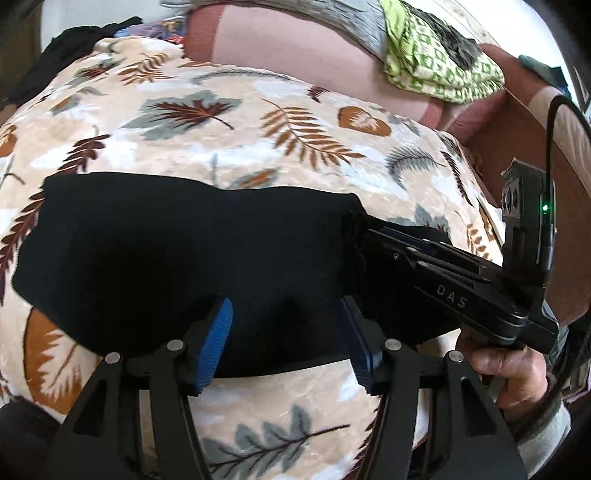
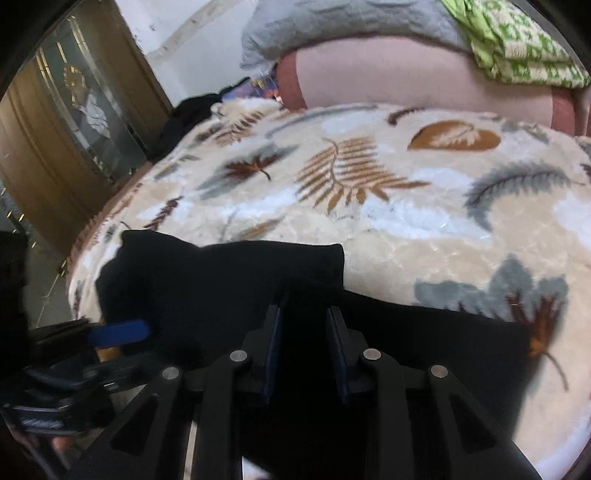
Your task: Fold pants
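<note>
Black pants [image 1: 166, 240] lie folded into a wide dark block on a leaf-print blanket [image 1: 258, 122]. My left gripper [image 1: 286, 306] is open above the pants' near edge, its blue pads [image 1: 221, 325] spread wide with nothing pinched between them. My right gripper [image 1: 364, 236] comes in from the right, held by a person's hand [image 1: 506, 365], its tips at the bunched right end of the pants. In the right wrist view the right gripper [image 2: 304, 314] stands narrow, with black pants [image 2: 221, 280] fabric filling the gap between its fingers. A blue pad [image 2: 118, 328] of the left gripper shows at the left.
A pink bolster [image 1: 295, 48] lies along the far side of the bed, with a green patterned cloth [image 1: 443, 62] and a grey cover [image 2: 351, 22] on it. Dark clothes [image 1: 74, 40] are heaped at the far left corner. A wooden glass-fronted door [image 2: 55, 129] stands beyond the bed's left edge.
</note>
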Available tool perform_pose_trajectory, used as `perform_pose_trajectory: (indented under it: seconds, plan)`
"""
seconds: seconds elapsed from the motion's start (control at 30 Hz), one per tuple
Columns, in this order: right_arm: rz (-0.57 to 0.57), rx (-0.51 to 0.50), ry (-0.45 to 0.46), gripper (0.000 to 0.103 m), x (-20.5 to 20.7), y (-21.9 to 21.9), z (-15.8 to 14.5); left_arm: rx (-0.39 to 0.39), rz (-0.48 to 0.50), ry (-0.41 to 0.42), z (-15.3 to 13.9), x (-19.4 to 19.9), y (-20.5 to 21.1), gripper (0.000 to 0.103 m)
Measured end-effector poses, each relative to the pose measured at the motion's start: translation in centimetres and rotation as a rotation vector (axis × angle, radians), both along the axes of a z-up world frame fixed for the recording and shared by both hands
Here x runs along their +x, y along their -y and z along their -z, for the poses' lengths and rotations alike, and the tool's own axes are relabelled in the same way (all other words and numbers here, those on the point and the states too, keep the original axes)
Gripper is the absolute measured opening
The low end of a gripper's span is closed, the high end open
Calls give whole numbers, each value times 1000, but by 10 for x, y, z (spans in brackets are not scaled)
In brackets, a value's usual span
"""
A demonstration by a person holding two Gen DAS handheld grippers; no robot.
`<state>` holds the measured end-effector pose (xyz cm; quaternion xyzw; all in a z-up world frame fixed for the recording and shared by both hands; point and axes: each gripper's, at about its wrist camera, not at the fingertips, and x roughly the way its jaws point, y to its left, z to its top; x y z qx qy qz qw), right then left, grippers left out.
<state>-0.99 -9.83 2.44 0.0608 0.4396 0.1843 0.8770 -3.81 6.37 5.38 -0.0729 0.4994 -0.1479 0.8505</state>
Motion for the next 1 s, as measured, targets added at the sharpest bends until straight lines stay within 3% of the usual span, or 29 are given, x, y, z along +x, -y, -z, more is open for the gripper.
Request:
perform_pose_trajectory:
  seconds: [0.2,0.27,0.4,0.53,0.77,1.0]
  plan:
    - [-23,-19,26,27,-20,3,-22,8,-25,17,-4,-3,-9,58]
    - [-43,-26,35,32,-33,3,-26,3,-28,21,-5,-5,-10,59]
    - [-61,-21,-2,35,-53,-1,-12,-6,-41,19,-4,-8,-12,63]
    - [-46,-24,-14,35,-56,-3,1,-2,-43,7,-3,-10,-12,64]
    - [-40,25,25,40,-58,3,-25,0,-66,6,-1,-16,-18,68]
    - [-63,35,25,44,-50,-11,-31,-37,-112,-15,-1,-24,-36,71]
